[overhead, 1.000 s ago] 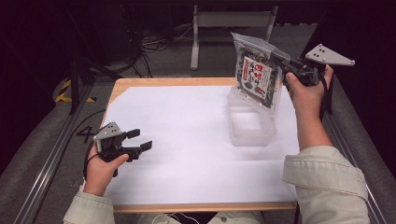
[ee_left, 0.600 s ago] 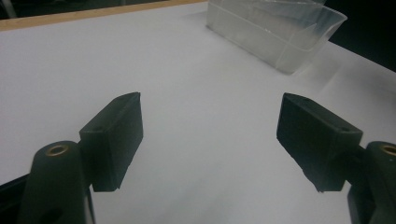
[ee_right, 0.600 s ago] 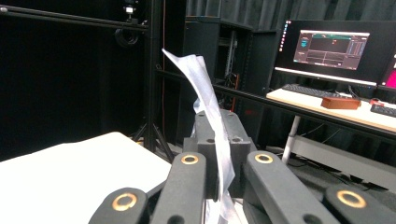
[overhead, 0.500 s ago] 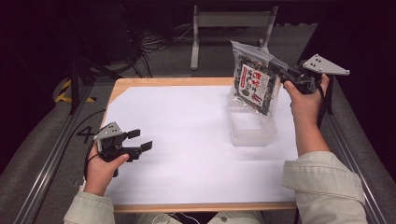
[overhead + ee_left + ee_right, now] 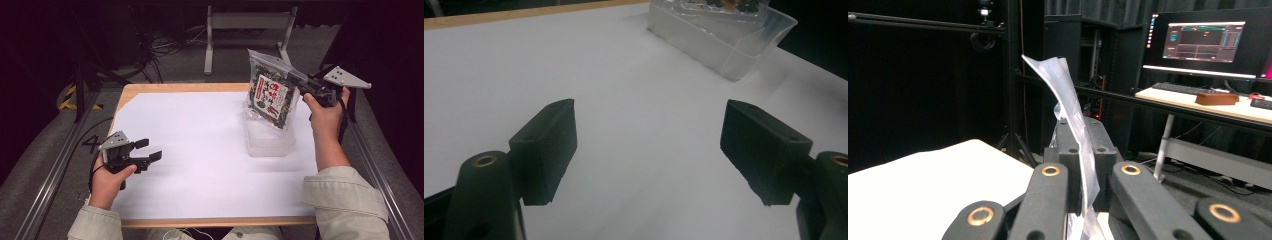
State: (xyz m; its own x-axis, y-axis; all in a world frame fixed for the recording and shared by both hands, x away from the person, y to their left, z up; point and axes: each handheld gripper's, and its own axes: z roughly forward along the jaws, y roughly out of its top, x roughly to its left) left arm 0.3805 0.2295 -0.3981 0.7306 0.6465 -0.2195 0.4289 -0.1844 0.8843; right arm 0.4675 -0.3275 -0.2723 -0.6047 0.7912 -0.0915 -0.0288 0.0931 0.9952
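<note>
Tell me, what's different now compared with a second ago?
The right gripper, still clamped on the snack bag's top edge, has lowered the bag toward the clear plastic container. The left gripper stays open and unmoved over the white table; the container hasn't shifted.

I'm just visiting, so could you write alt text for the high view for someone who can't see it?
A person's right tool grips the top edge of a clear plastic snack bag with a red-and-white label, hanging it over a clear plastic rectangular container on a white-covered table. The left tool rests open near the table's left edge.
</note>
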